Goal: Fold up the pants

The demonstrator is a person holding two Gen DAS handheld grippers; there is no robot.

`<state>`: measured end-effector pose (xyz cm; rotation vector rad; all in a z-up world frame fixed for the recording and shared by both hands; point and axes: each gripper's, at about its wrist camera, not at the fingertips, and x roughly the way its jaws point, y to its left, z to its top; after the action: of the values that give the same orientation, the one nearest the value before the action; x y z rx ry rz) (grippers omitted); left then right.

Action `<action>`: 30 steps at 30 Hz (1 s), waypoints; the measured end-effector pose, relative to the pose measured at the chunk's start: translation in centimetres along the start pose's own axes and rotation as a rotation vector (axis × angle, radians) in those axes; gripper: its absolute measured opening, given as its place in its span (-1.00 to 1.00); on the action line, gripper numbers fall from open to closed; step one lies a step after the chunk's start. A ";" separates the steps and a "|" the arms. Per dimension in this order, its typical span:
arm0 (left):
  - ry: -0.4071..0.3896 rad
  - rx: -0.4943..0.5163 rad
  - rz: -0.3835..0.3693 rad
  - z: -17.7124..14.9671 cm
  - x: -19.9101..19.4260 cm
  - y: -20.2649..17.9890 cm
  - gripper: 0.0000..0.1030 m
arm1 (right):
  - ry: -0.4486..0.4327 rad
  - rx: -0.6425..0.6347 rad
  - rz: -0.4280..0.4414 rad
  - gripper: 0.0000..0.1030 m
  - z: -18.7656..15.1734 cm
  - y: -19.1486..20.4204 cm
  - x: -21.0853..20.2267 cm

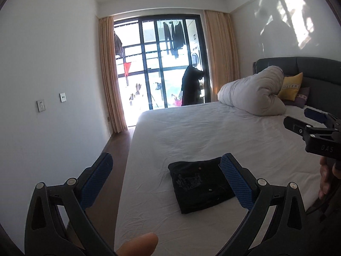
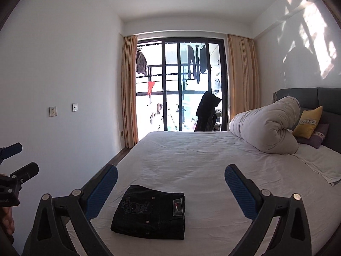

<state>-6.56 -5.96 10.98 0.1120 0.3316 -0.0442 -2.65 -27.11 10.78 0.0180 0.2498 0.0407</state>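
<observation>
**Folded black pants lie on the bed, both grippers raised and empty**

Bedroom light pours through a sliding balcony door (image 1: 162,64) flanked by tan curtains, and a white-sheeted bed (image 1: 213,132) fills the lower part of the left wrist view. On the sheet near the bed's left edge lie the black pants (image 1: 200,183), already a compact, roughly square bundle with an embroidered back pocket facing up. They sit below and ahead of the left gripper (image 1: 166,181), toward its right finger, whose blue pad overlaps the bundle's right edge in the picture; whether it touches the cloth cannot be told. This gripper's fingers are spread wide and hold nothing. At the right edge the right gripper (image 1: 298,121) hovers above the sheet, well apart from the pants, jaws parted. A rolled grey duvet (image 1: 253,91) and a yellow cushion (image 1: 291,86) lie by the headboard.

White sheet again fills the right wrist view. The pants (image 2: 149,211) lie almost midway between the fingers of the right gripper (image 2: 170,183), below and ahead, the long side running left to right, with a small label patch near the right edge. The fingers are spread and empty. The left gripper (image 2: 19,160) shows at the far left, open. Judging by the tidy bundle, the folding looks finished; both grippers seem about equally near.
</observation>
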 end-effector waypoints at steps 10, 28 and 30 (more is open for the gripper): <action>0.347 -0.123 -0.013 -4.4 6.8 -0.1 1.00 | 0.302 0.160 -0.037 1.00 -3.7 0.4 3.4; 0.456 -0.145 -0.022 -6.7 13.0 -0.1 1.00 | 0.452 0.130 -0.039 1.00 -6.4 1.6 6.2; 0.460 -0.144 -0.023 -6.8 13.3 0.0 1.00 | 0.459 0.130 -0.035 1.00 -6.5 1.6 6.3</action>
<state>3.80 -5.54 0.22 -0.0270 0.7937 -0.0163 1.83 -25.12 2.98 0.1342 0.7119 -0.0075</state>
